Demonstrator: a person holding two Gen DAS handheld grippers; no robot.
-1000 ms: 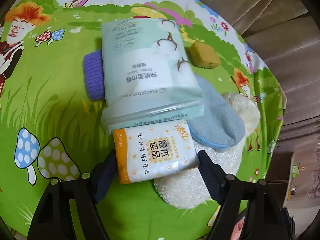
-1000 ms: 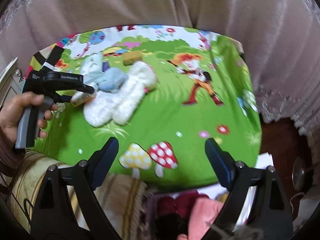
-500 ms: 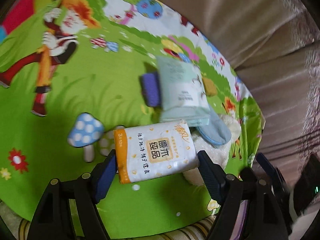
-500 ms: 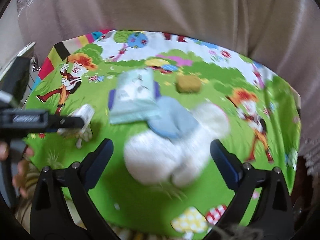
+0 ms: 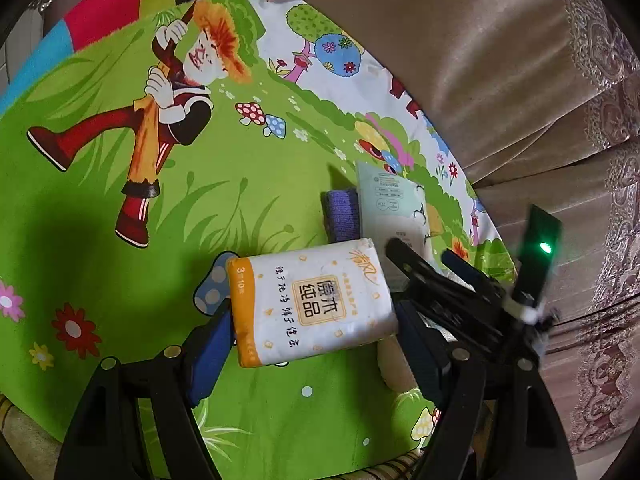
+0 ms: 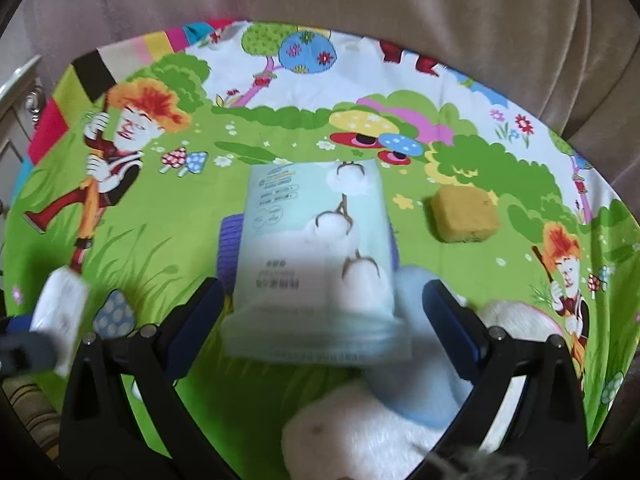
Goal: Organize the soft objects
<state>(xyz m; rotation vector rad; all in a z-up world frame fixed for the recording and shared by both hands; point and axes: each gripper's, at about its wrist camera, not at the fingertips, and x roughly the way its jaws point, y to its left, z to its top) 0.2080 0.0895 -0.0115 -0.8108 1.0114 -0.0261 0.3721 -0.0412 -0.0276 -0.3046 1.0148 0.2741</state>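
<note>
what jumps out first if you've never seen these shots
The white and orange tissue pack clamped in the left gripper, lifted above the bright cartoon mat. In the right view, the open right gripper is around the near end of the pale blue cotton pack, with a yellow sponge beyond.

The left gripper (image 5: 312, 344) is a matte black plastic frame with two angled arms, each studded with small round silver screws and ending in a dark blue padded finger (image 5: 210, 356). The right gripper (image 6: 322, 320) has the same black arms, silver screw heads and blue pads (image 6: 450, 324). From the left wrist, its black body carries a flat upright black board with a glowing green light (image 5: 545, 247) and a white clip.
</note>
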